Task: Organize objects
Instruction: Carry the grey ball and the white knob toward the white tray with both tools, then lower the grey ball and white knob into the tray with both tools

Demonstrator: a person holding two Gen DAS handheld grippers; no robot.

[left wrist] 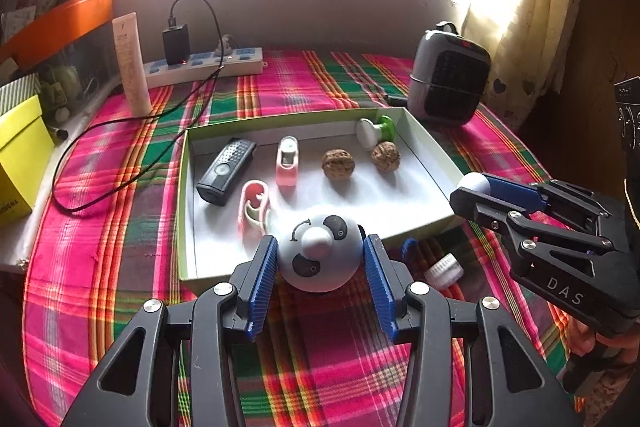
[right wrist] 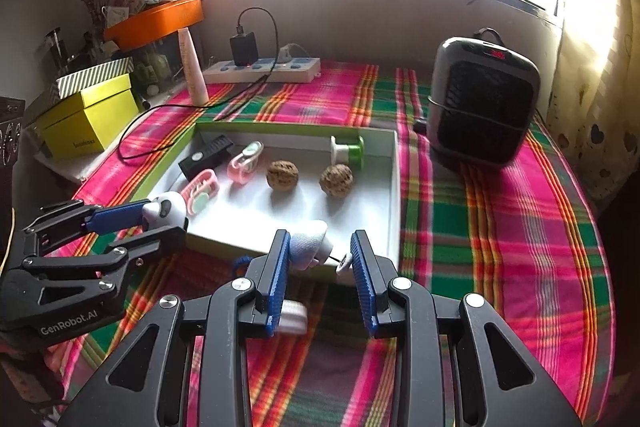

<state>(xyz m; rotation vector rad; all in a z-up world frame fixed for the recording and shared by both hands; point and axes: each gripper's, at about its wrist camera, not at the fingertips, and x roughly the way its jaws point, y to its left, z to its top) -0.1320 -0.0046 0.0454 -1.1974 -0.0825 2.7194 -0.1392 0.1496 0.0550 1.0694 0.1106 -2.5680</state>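
A white panda-face ball (left wrist: 320, 259) sits pressed between the blue pads of my left gripper (left wrist: 320, 247), just above the near rim of the shallow green-edged tray (left wrist: 182, 187). In the right wrist view the same ball (right wrist: 166, 209) shows in the left gripper (right wrist: 164, 221). My right gripper (right wrist: 320, 239) is shut on a small pale rounded object (right wrist: 308, 245) over the tray's (right wrist: 396, 187) near edge. In the tray lie a black remote (left wrist: 226, 171), pink clips (left wrist: 287, 167), two walnuts (left wrist: 338, 165) and a green-white spool (left wrist: 378, 131).
A white ribbed cap (left wrist: 444, 269) and a small blue item (left wrist: 408, 247) lie on the plaid cloth beside the tray. A grey heater (left wrist: 448, 79) stands at the back right. A power strip (left wrist: 204, 65), white tube (left wrist: 132, 67) and yellow box (left wrist: 20, 155) are at the left.
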